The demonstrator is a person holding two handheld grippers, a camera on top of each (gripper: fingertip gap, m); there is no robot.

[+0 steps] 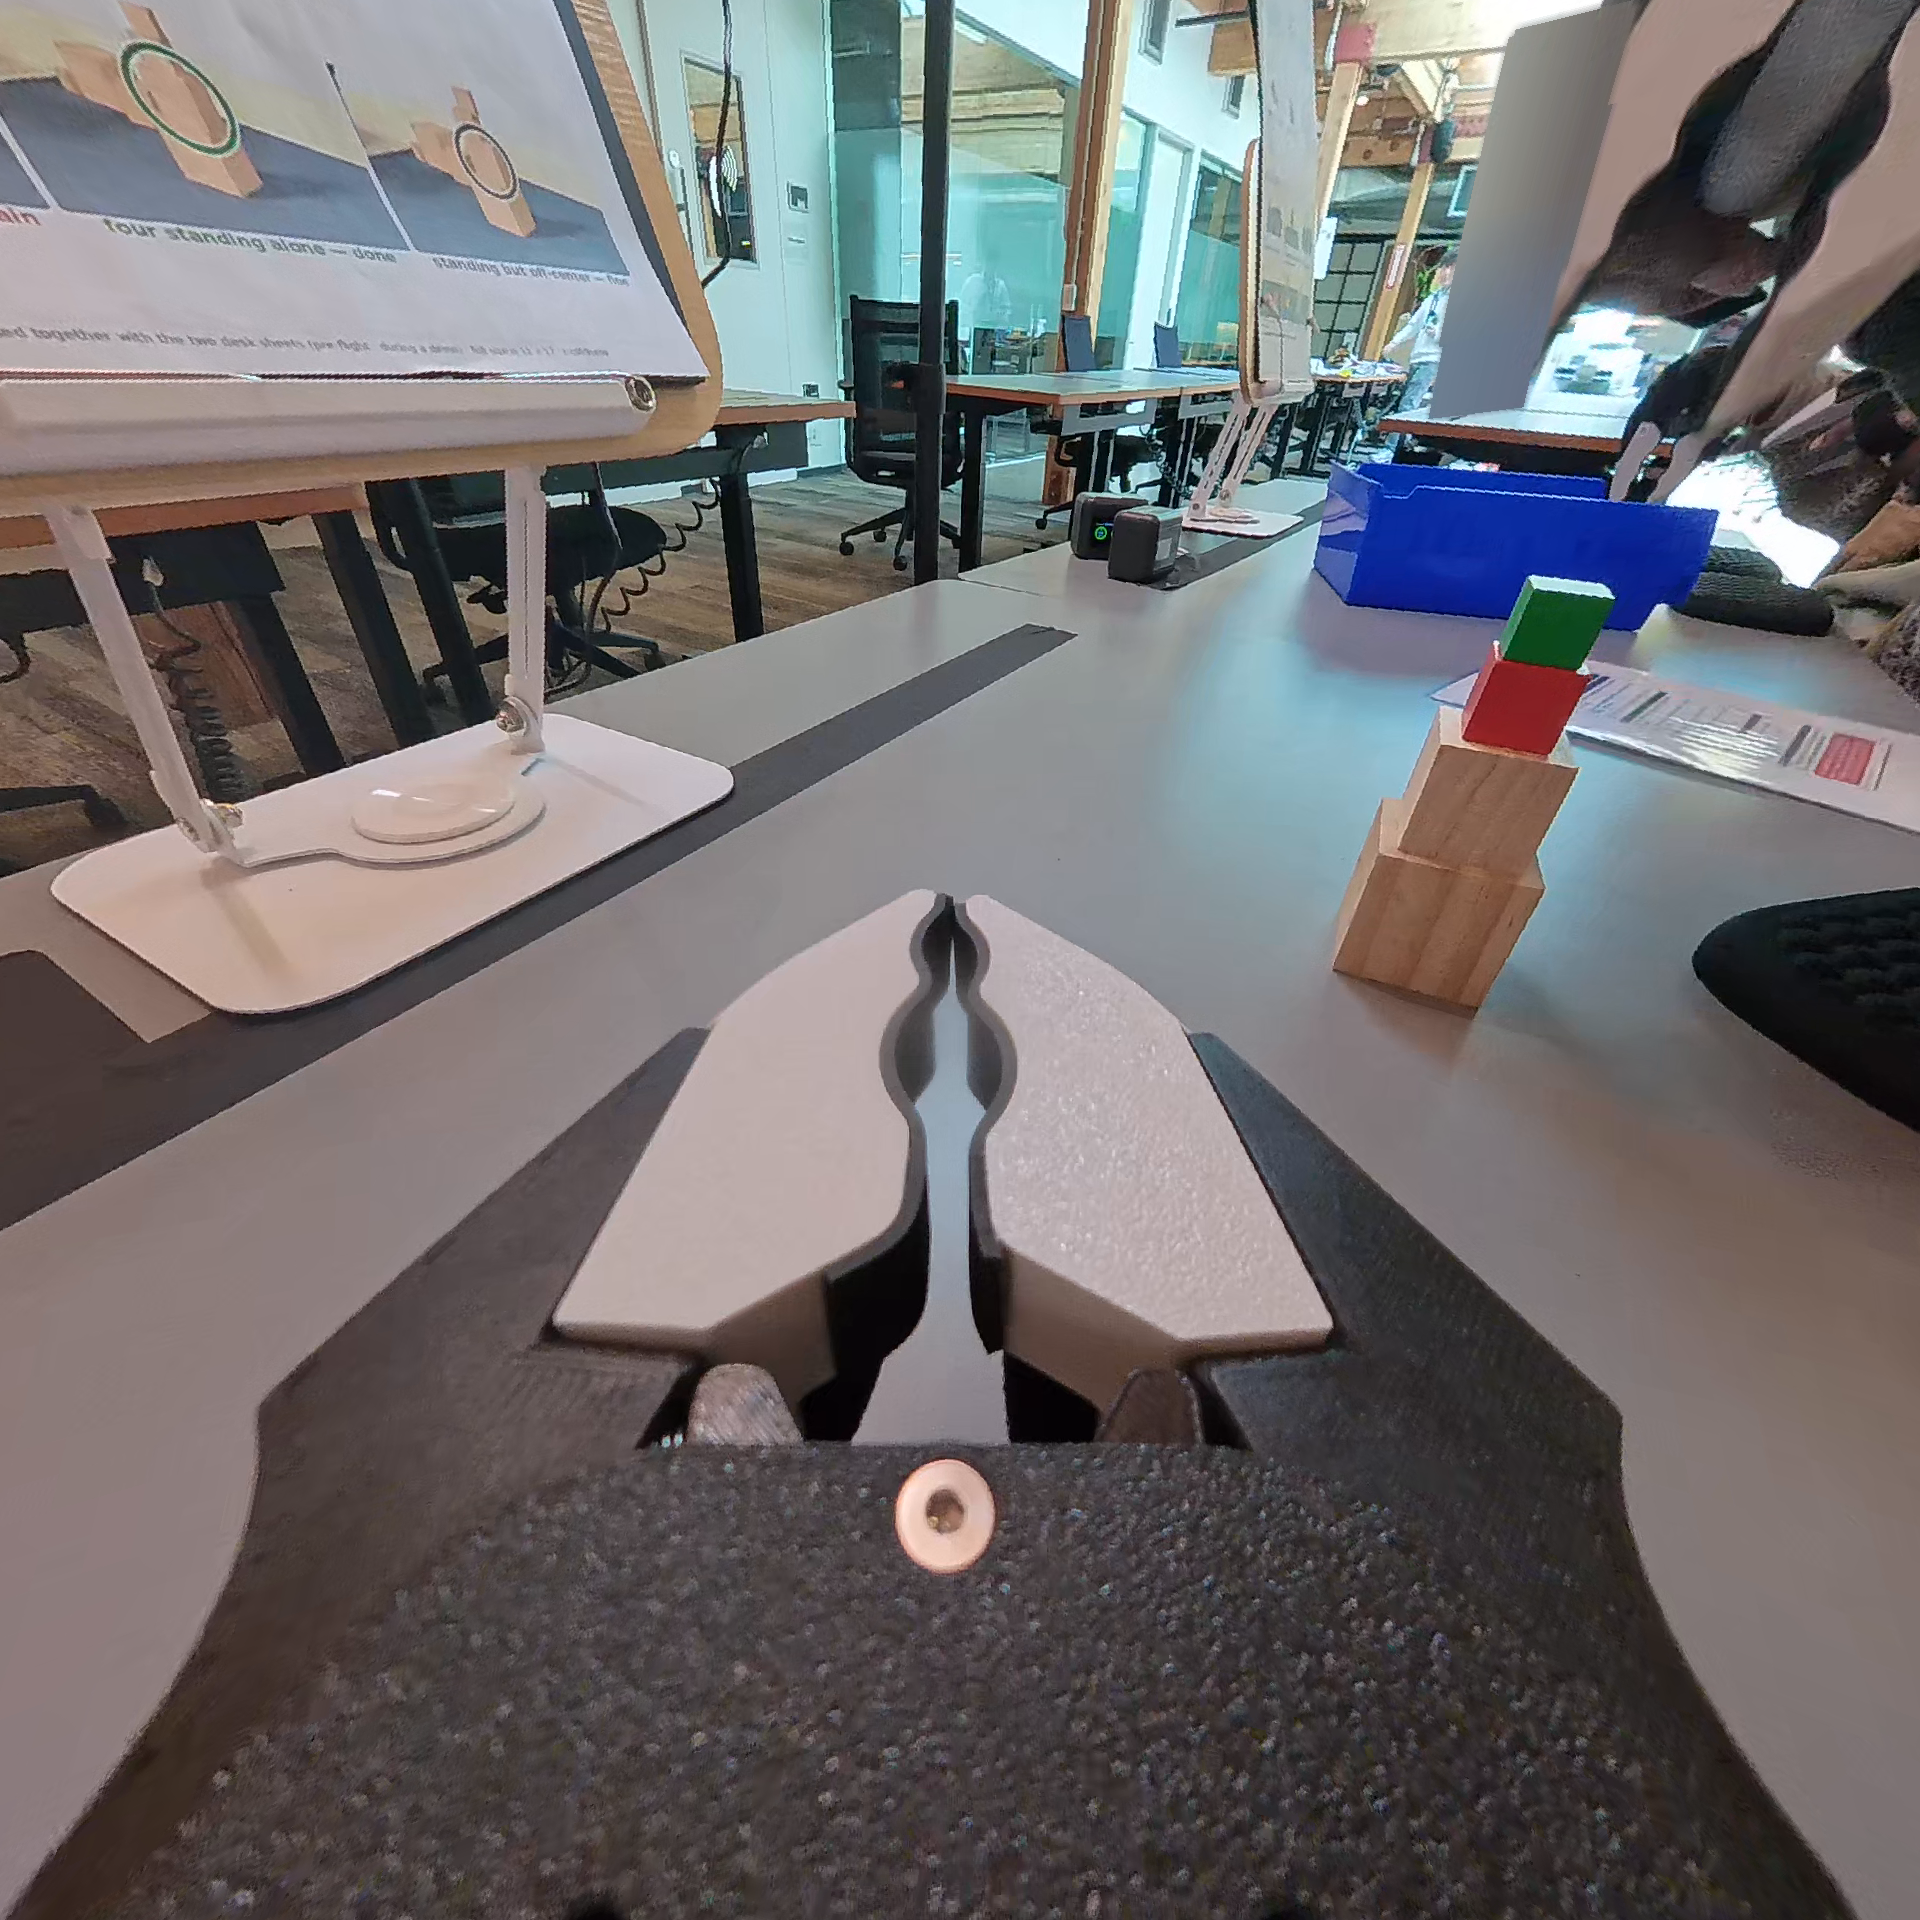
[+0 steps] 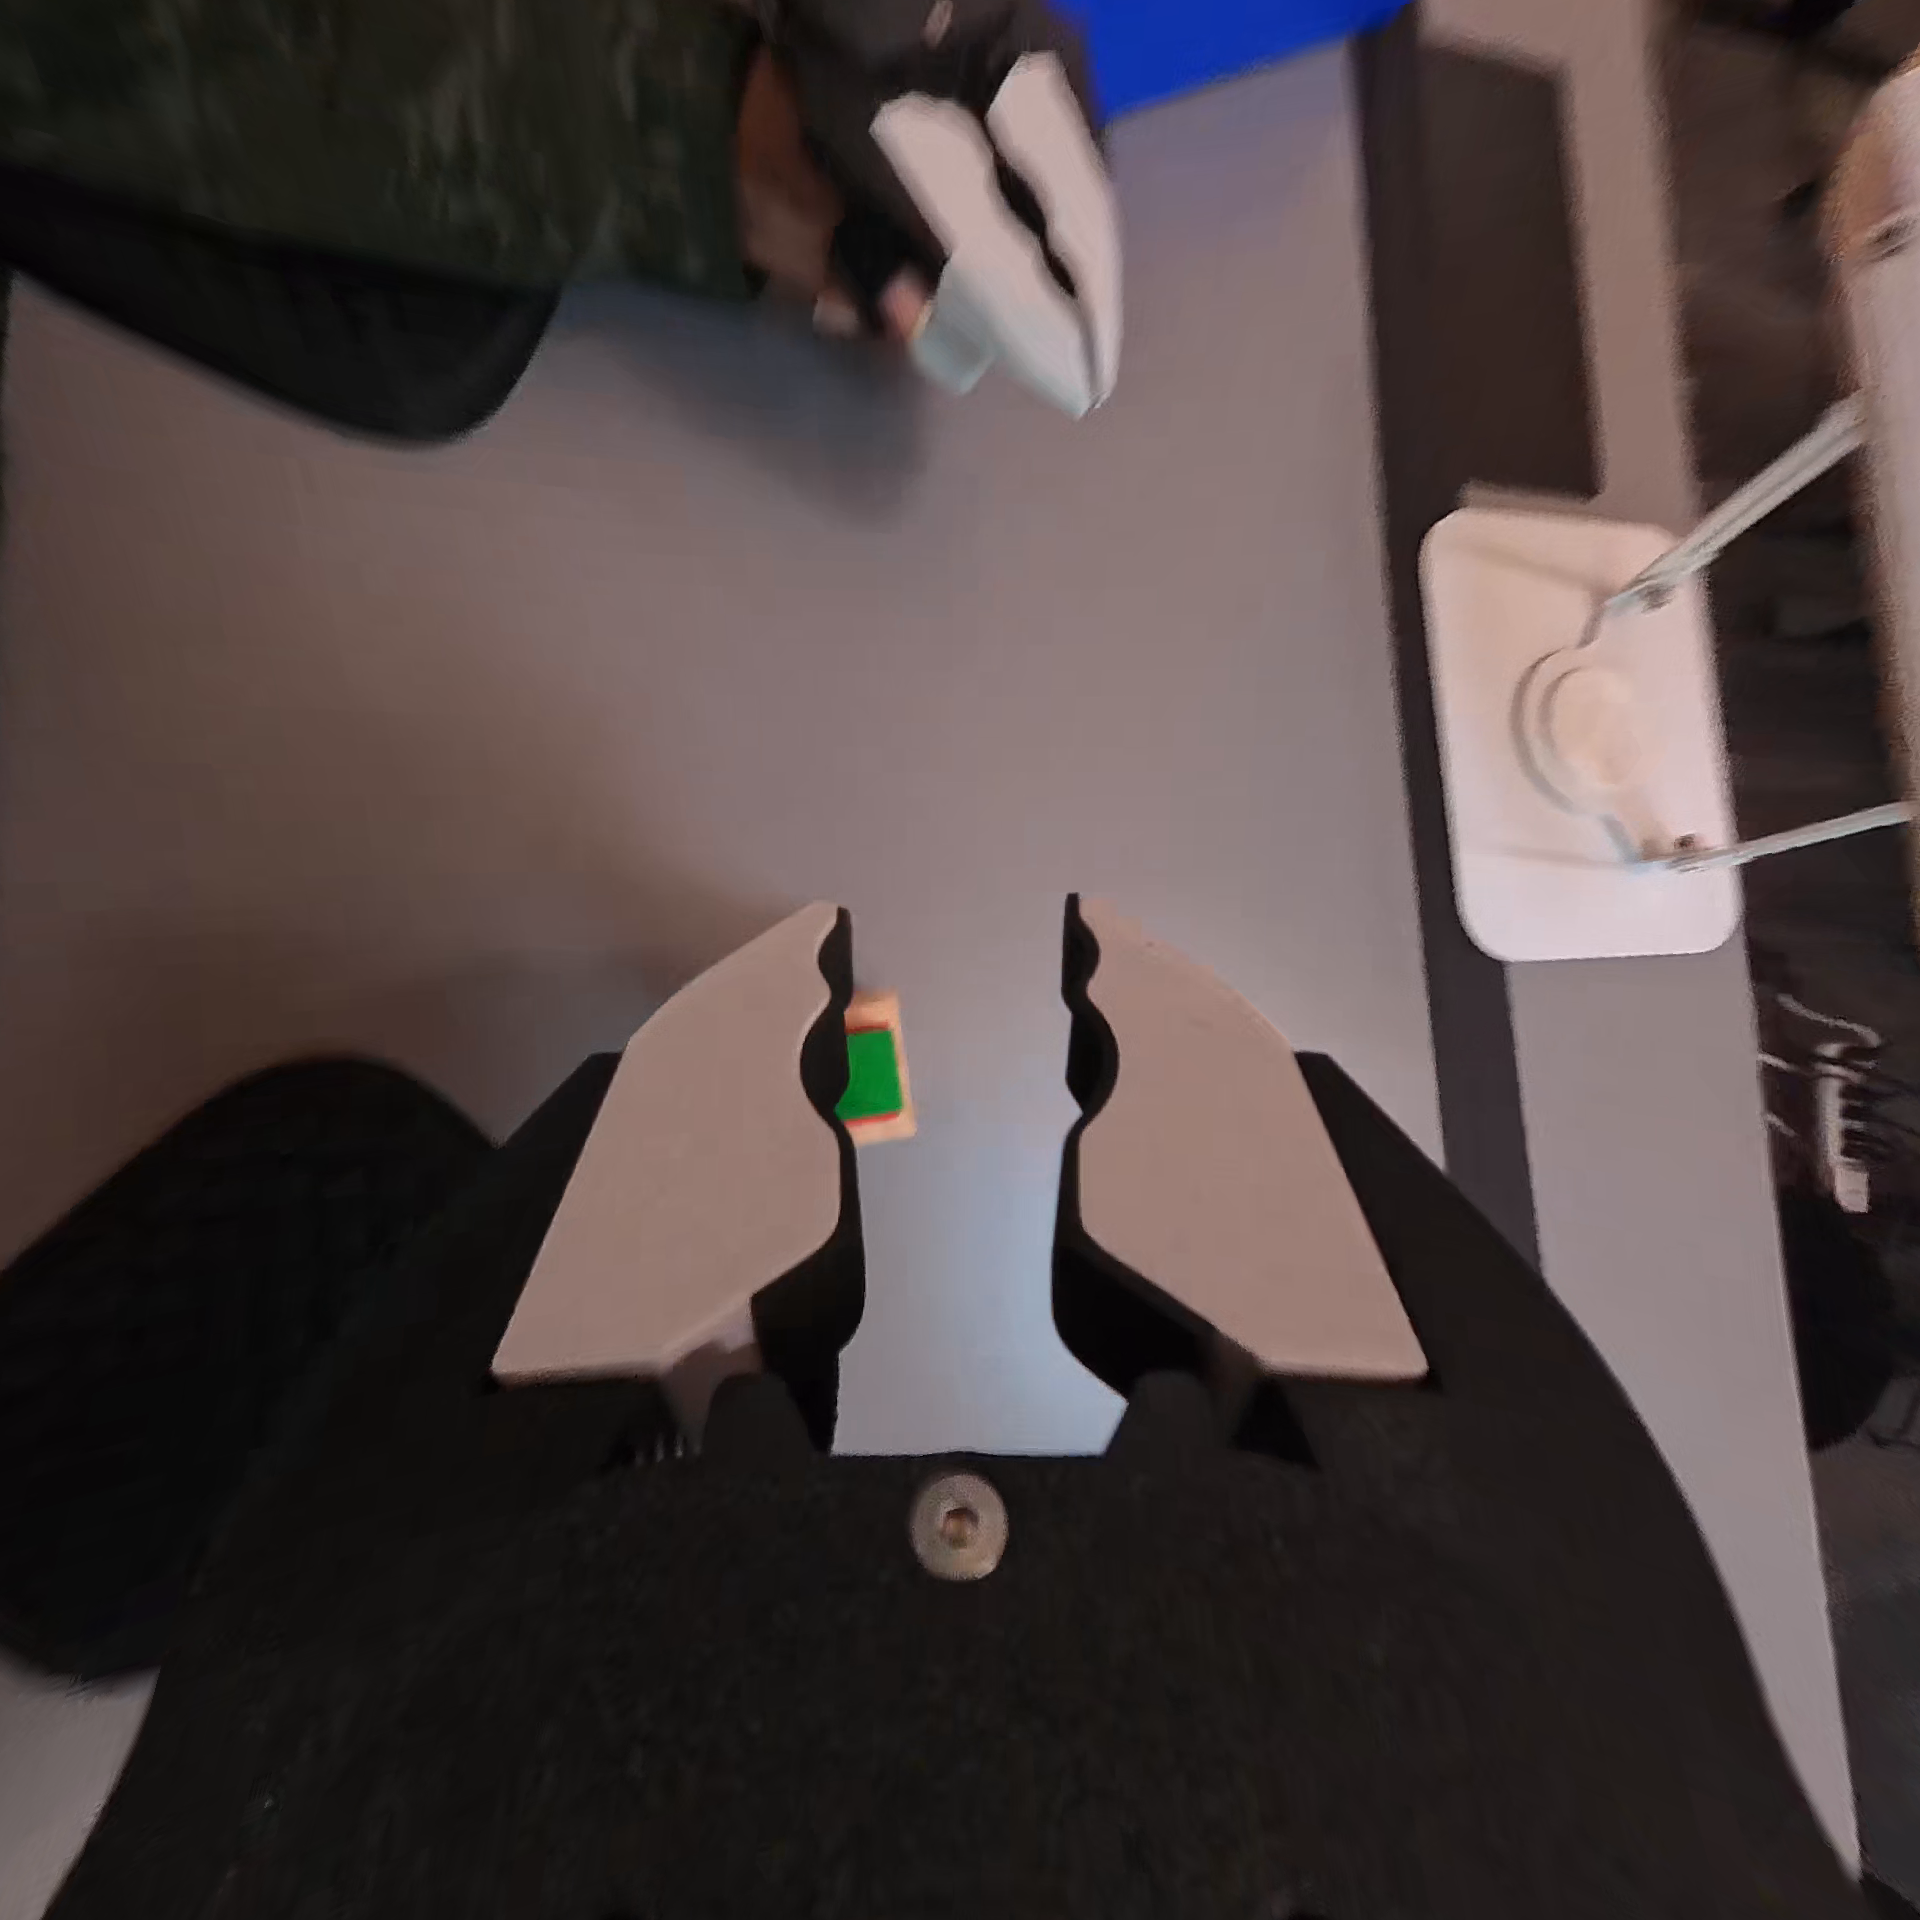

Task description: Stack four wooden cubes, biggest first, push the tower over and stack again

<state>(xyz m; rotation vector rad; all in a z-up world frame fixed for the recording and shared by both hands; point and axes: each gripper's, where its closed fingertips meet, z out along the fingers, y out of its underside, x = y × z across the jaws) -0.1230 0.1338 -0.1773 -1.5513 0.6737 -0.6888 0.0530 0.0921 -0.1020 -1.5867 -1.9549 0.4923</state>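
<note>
Low over the grey surface point(image 1: 1039, 748), the left hand-held gripper point(image 1: 951, 906) is seen with its pale fingers point(image 1: 790, 1122) brought fully together at the tips and nothing between them. Well apart from it, to its right, a four-block tower is seen standing: a large pale wooden cube point(image 1: 1439, 925) at the bottom, a second pale wooden cube point(image 1: 1486, 800) set on it and turned a little off square, a smaller red cube point(image 1: 1522, 701) on that, and a small green cube point(image 1: 1556, 621) on top. All four are stacked and upright, each one slightly offset from the one below. The right hand-held gripper point(image 2: 958, 920) is held high above this tower, pointing down, with its jaws parted to a middling width; nothing is gripped, and the green top of the stack point(image 2: 873, 1075) is seen far below, partly hidden behind its left finger point(image 2: 717, 1122). Whether any further block is to be added cannot be told; no loose block is visible on the surface. Nearby, a white document stand with a flat base point(image 1: 395, 831) carries a printed sheet, a blue plastic bin point(image 1: 1507, 545) sits behind the tower, and a printed paper point(image 1: 1745, 743) lies flat beside it.
</note>
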